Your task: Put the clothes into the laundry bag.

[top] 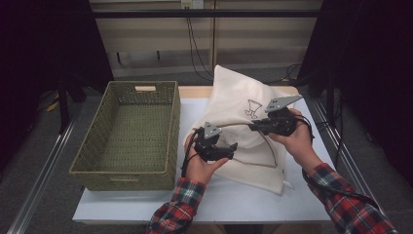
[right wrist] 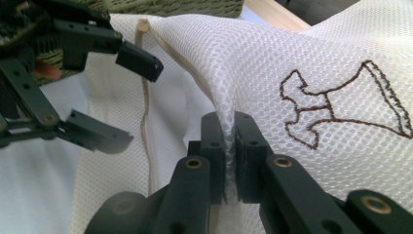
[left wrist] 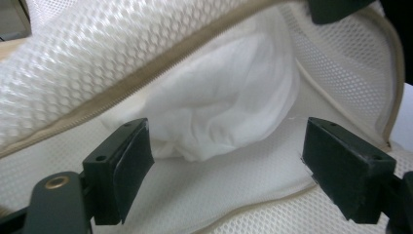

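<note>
Two grippers are working over a white table (top: 243,202) in the high view. A white mesh bag (top: 238,105) is lying on the table's right half, its upper flap lifted, w/ a green woven basket (top: 97,165) sitting just beside it at left. Beyond the table a pale wall is showing cables hanging down; dark curtains are flanking both sides, grey floor below. Left gripper (top: 230,148) is hovering at the bag's opening; right gripper (top: 254,127) is holding the raised flap near a brown embroidered mark (top: 252,109).

Left gripper view: jaws are standing wide apart, gripping nothing, w/ white cloth (left wrist: 229,107) sitting inside the bag (left wrist: 73,53) beyond them.

Right gripper view: jaws are pinching a fold of the bag's mesh (right wrist: 272,53) tight; left gripper (right wrist: 124,100) is hanging open nearby, basket (right wrist: 195,6) and a strip of wooden table edge behind.
</note>
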### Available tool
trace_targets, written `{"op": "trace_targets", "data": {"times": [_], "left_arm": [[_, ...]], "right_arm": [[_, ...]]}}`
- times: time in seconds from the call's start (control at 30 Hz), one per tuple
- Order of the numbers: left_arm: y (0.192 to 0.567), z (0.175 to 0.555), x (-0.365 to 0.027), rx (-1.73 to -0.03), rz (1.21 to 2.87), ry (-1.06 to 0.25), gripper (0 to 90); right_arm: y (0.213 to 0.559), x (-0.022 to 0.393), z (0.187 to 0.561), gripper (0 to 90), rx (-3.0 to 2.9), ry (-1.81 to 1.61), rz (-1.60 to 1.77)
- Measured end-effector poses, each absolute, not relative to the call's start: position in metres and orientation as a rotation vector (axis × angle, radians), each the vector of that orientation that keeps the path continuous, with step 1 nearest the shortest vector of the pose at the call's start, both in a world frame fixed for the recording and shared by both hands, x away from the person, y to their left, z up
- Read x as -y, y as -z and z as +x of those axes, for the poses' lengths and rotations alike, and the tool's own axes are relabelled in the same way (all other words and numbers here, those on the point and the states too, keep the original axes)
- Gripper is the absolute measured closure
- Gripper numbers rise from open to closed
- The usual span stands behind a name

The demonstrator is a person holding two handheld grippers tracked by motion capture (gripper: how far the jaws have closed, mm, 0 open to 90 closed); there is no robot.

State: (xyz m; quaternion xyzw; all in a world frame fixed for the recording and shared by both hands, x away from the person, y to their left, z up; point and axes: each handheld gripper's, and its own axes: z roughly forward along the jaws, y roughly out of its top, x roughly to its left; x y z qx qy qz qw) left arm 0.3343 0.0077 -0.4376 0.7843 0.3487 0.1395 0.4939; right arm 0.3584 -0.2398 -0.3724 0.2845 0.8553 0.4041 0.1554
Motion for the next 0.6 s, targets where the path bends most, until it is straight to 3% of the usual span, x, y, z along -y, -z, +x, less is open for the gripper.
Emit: {"op": "trace_targets", "data": {"times": [0.6], "left_arm": [[0.431, 0.318, -0.024, -0.834, 1.875, -0.370, 12.6]], "right_arm": [[0.398, 0.227, 0.344, 85.0, -2.507, -1.145, 0.770]]}}
